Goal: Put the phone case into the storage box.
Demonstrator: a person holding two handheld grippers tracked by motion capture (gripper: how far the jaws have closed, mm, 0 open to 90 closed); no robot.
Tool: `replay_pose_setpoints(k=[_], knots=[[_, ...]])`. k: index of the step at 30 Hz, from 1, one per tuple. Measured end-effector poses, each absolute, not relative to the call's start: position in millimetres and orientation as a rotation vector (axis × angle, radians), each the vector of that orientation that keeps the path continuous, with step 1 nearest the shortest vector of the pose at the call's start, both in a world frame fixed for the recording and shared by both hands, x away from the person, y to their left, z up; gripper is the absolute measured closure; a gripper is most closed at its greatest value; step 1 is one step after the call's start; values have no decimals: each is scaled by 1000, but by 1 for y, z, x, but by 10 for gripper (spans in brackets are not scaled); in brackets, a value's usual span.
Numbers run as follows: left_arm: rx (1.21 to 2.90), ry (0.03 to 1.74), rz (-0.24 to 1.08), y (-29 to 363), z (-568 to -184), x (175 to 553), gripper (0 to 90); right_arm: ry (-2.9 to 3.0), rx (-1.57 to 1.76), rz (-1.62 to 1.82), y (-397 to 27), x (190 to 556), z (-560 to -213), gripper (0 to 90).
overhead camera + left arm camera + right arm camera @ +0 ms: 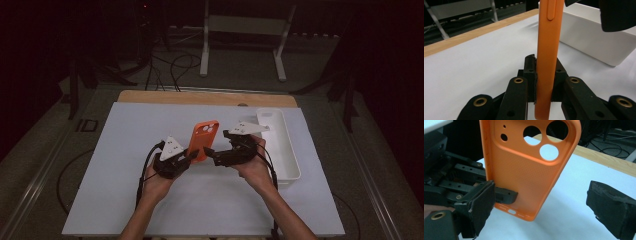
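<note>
An orange phone case [204, 139] stands upright above the white table top [125, 165], camera cut-outs at the top. My left gripper [194, 155] is shut on its lower edge; in the left gripper view the case [547, 45] rises edge-on between the pads of that gripper [545, 67]. My right gripper [211, 154] comes in from the right, open. In the right gripper view its two pads [480, 205] stand wide apart around the case's [524, 175] lower half, without pressing on it. The left gripper's jaw [504, 195] clamps the case near its bottom.
A long white tray [286, 150] lies along the right side of the table, close behind the right hand; its wall [594, 42] shows in the left gripper view. A wooden strip [207, 97] runs along the far edge. Stand legs and cables lie on the floor beyond.
</note>
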State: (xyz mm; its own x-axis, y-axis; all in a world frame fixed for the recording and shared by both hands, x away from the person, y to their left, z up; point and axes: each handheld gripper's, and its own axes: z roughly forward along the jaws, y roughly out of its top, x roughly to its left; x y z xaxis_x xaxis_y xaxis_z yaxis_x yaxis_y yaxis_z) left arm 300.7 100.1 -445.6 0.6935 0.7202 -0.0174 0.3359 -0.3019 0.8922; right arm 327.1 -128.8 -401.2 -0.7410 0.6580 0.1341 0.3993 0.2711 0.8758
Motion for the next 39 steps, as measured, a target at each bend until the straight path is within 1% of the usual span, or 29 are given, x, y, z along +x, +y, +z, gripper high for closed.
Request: replay_pose_setpoints(k=[13,23,32,39], knots=[[1882,861,532,94,-449,299,801,2213,1028,1522,-125,327,-395,86],[1883,867,543,93,-451,298,801,2164,1055,1571,-119,327,-388,87],[1887,871,557,89,-454,297,801,2130,1111,1602,-113,328,-386,140],[1890,883,571,85,-456,295,800,2113,1156,1590,-107,330,-388,143]])
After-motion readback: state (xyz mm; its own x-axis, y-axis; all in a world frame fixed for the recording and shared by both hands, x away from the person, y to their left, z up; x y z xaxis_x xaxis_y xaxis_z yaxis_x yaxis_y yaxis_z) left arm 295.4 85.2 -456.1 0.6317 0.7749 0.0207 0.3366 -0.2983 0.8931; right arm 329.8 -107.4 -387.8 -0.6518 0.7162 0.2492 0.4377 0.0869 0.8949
